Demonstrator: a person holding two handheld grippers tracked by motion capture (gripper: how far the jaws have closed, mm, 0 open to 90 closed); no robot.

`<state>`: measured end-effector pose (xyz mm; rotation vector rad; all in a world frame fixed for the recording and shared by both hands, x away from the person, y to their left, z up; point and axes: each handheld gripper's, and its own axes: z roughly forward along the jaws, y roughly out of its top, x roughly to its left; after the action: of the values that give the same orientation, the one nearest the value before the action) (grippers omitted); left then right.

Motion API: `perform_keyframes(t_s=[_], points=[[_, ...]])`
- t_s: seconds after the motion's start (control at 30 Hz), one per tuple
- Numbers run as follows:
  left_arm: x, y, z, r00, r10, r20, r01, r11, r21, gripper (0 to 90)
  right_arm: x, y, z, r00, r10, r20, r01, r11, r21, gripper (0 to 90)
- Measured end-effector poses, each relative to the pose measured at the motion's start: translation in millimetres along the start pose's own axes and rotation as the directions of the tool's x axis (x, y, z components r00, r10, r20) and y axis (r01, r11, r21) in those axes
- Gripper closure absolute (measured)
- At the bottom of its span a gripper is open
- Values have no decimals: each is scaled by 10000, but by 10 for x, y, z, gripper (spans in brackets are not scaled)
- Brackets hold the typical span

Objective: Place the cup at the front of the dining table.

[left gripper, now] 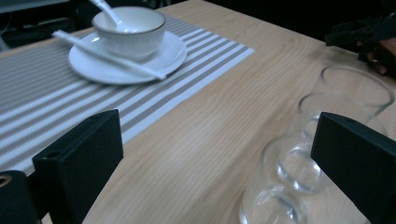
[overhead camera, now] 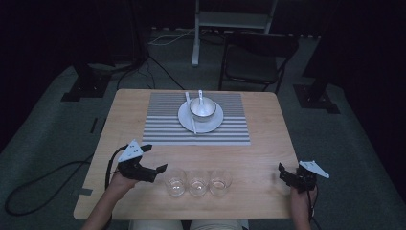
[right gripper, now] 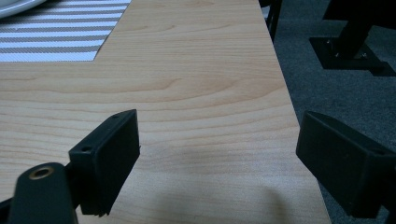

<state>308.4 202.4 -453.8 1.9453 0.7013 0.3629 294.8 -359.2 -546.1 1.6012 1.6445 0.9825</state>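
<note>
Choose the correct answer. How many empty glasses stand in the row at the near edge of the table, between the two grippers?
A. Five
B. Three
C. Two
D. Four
B: the high view shows three glasses in a row on the table, between the left gripper and the right gripper.

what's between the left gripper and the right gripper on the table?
In the high view, three empty glasses stand in a row between the left gripper and the right gripper, nearer the left one; bare wood lies before the right.
</note>
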Motion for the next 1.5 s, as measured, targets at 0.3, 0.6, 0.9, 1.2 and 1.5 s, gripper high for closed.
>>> perform_keyframes(t_s=[0.3, 0.6, 0.9, 1.2, 1.5], points=[[-223, 356, 232, 9943, 905, 563, -908, 9959, 25, 29, -2, 0, -1, 10000, 12, -38, -12, 10000, -5, 130], [-460, 572, 502, 9785, 1378, 1537, -1459, 9884, 431, 29, -5, 0, -1, 10000, 29, -95, -29, 10000, -24, 130], [-748, 741, 766, 9518, 1784, 2495, -2073, 9737, 945, 30, -6, -1, -2, 9999, 21, -128, -21, 10000, -39, 130], [-1031, 708, 1085, 9276, 2298, 2946, -2979, 9308, 2118, 32, -8, -2, -4, 9999, 25, -164, -26, 10000, -65, 130], [-1245, 699, 1376, 9027, 2693, 3355, -3744, 8760, 3040, 32, -11, -2, -7, 9998, 26, -178, -28, 10000, -80, 130]])
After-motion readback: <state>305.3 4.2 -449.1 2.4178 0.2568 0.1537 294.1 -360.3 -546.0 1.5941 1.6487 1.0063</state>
